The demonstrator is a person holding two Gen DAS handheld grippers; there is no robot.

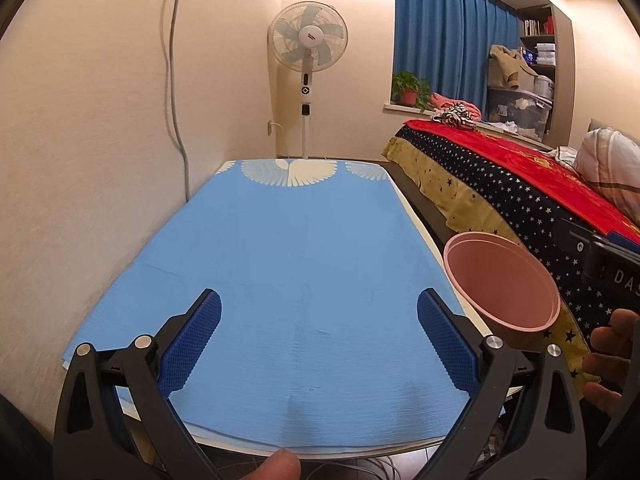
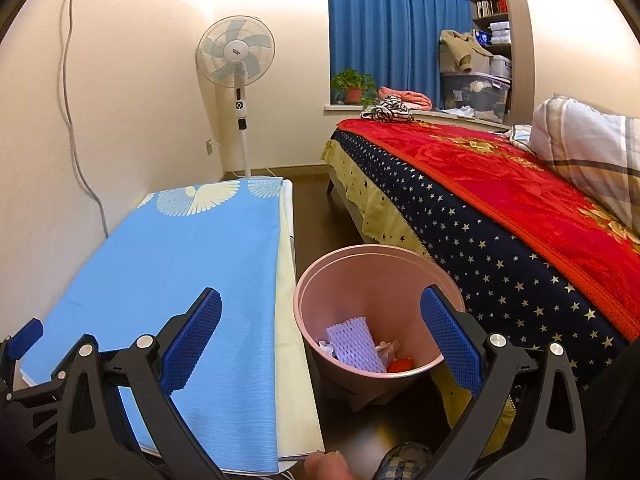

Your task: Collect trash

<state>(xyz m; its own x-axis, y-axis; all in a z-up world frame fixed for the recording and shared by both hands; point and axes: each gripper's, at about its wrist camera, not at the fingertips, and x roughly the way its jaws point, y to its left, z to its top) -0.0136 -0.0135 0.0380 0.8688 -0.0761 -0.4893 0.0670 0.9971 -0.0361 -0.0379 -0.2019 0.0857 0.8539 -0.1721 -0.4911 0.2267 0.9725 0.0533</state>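
- Now the left gripper [image 1: 319, 340] is spread apart, holding nothing, above the blue cloth [image 1: 288, 264].
- Right gripper [image 2: 320, 340] likewise gapes, lower centre.
- Pink bin [image 2: 372, 280], bottom centre, holds foam netting [image 2: 354, 344] and scraps.

Standing fan [image 2: 236, 56], blue curtain [image 2: 396, 36], potted plant [image 2: 354, 88], red-blanketed bed [image 2: 500, 184], perhaps clothes [image 2: 394, 106] heaped behind.

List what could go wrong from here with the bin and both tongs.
1. The pink bin stands on the floor in the narrow gap between the table and the bed; an arm swing might tip it, spilling the foam net and other scraps.
2. Both the left tongs and right tongs are open and hold nothing, close together; they could collide.
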